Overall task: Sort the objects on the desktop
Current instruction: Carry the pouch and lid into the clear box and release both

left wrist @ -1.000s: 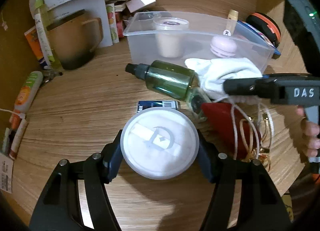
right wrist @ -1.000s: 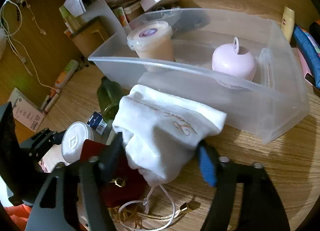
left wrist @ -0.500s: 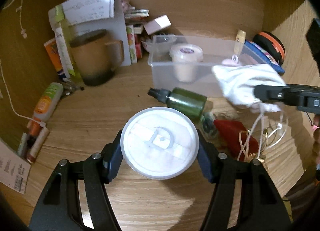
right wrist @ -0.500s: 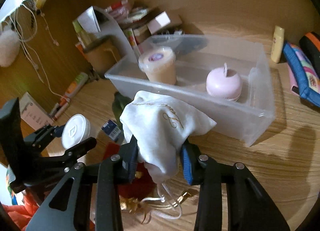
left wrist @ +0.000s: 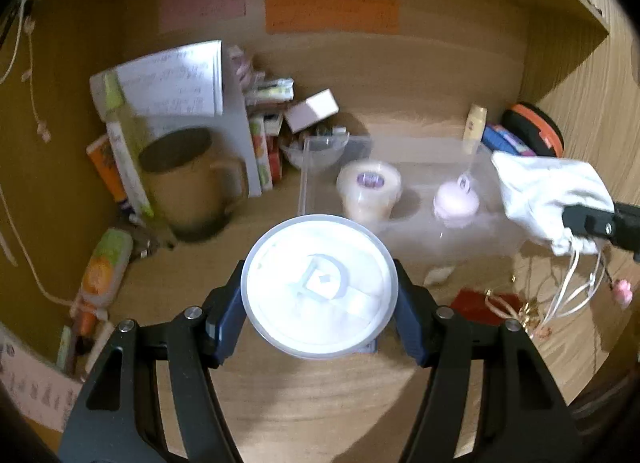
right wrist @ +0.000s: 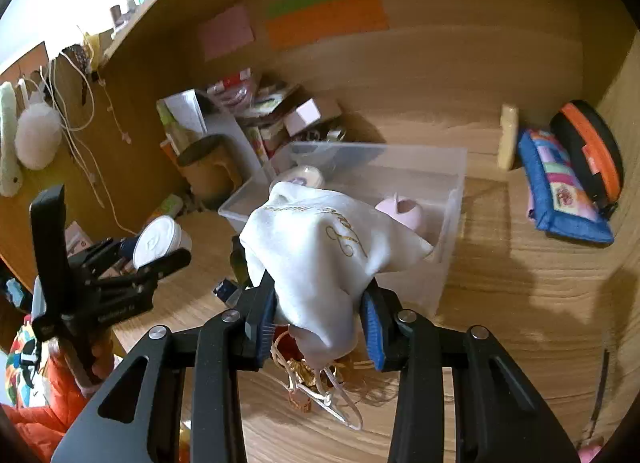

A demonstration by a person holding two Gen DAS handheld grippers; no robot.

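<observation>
A round white jar [left wrist: 320,283] with a raised emblem on its lid sits between the blue pads of my left gripper [left wrist: 320,303], which is shut on it and holds it above the wooden desk. My right gripper [right wrist: 318,311] is shut on a white drawstring pouch [right wrist: 320,239] with gold lettering; its cords dangle below. The pouch hangs in front of the clear plastic bin [right wrist: 380,149]. In the bin stand a cream cup [left wrist: 368,191] and a pink apple-shaped item [left wrist: 456,201]. The right wrist view shows the left gripper [right wrist: 160,239] with the jar at the left.
A red pouch [left wrist: 480,303] and gold chains lie on the desk under the white pouch. A brown mug [left wrist: 188,183], papers and small boxes crowd the back left. A blue patterned case [right wrist: 560,187] and an orange-black case [right wrist: 588,151] lie at the right. A tube [left wrist: 104,271] lies at the left.
Both grippers have risen from the desk. The right jaws narrowed onto the white pouch and lifted it. The jar went up in the left gripper, and the green bottle dropped out of its view.
</observation>
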